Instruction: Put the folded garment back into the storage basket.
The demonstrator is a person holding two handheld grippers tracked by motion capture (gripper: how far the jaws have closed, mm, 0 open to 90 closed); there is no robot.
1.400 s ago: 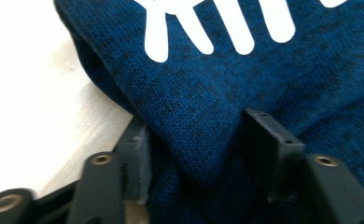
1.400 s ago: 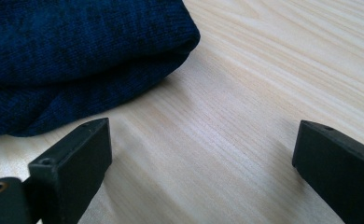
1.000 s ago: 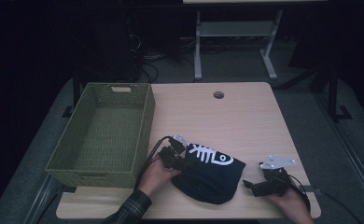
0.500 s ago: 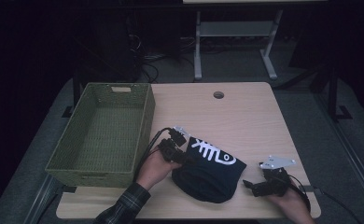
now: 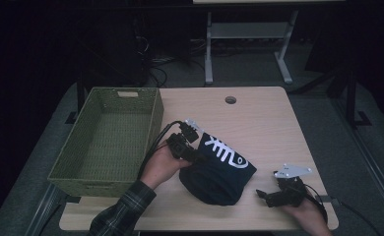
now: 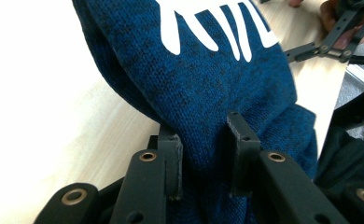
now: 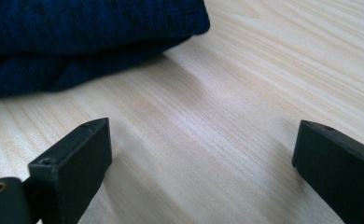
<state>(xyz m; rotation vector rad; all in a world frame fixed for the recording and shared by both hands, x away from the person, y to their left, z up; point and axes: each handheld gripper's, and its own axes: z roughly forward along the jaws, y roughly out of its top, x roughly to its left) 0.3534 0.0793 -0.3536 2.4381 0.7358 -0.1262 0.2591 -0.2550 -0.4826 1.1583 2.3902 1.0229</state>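
Here the left hand-held gripper (image 6: pixel 203 154) pinches a fold of the dark blue knitted cloth (image 5: pixel 218 170).

The cloth lies bunched on the table (image 5: pixel 259 123), just beside the green basket (image 5: pixel 106 142). The right hand-held gripper (image 7: pixel 203 163) rests near the cloth with its jaws wide apart, holding nothing.

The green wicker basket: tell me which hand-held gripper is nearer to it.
Left. The left hand-held gripper is clamped on the blue sweater beside the green wicker basket; the right hand-held gripper sits beyond the sweater, open.
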